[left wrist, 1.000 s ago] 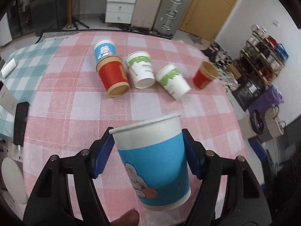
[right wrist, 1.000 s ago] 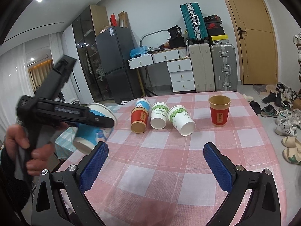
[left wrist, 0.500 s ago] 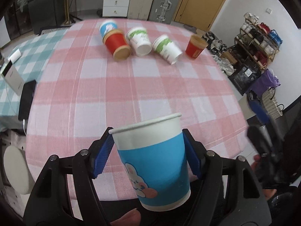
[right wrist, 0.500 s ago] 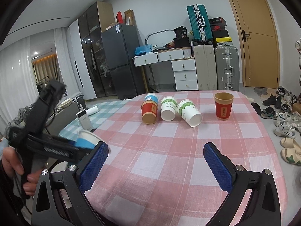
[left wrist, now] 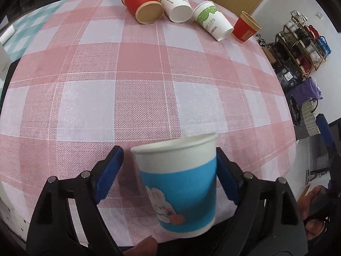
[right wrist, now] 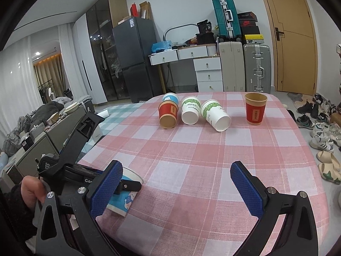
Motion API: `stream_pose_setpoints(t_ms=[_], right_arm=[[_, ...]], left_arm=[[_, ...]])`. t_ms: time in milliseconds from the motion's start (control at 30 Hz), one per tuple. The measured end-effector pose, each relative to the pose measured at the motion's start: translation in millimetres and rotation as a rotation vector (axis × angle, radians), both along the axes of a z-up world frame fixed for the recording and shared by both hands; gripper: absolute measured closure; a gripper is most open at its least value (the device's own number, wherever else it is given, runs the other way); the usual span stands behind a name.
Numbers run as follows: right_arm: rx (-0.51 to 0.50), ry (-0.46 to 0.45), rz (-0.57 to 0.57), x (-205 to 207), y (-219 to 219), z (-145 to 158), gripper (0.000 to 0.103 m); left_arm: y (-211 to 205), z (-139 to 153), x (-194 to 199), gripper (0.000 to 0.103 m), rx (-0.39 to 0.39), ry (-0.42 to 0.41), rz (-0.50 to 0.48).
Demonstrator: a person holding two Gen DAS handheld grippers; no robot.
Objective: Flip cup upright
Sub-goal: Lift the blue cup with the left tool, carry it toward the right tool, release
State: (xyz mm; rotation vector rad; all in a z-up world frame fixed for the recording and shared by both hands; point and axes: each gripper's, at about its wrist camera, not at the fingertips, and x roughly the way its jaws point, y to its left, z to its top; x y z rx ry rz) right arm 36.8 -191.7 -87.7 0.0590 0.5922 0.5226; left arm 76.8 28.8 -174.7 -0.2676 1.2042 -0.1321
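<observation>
The right hand-held gripper [right wrist: 177, 183] is wide open over the pink checked desk [right wrist: 202, 149]. At 9 o'clock the left hand-held gripper [right wrist: 119, 186] has a blue paper cup [right wrist: 125, 194] between its fingers. At 12 o'clock three cups lie on their sides. A red cup [right wrist: 255, 108] stands upright at 1 o'clock.

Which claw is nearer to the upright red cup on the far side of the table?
Right. The right claw hangs open over the near edge, facing the upright red cup across the cloth. The left claw is further off at the near left corner, around the blue cup.
</observation>
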Motion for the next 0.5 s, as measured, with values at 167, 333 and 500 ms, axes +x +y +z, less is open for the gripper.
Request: stream_pose_setpoints(t_ms=[167,333,500], right_arm=[[0.000,0.009,0.002,0,2,-1,0.000],[-0.002,-0.002,0.016,-3,5,5,0.000],[-0.005,-0.030,0.015,-7,8,12,0.000]], left_arm=[[-2,10,1,0.006,0.012,-0.035,-0.011],[-7,35,-3,0.001,0.080,-0.131,-0.027],[9,70,-13,0.001,0.041,-0.224,0.017]])
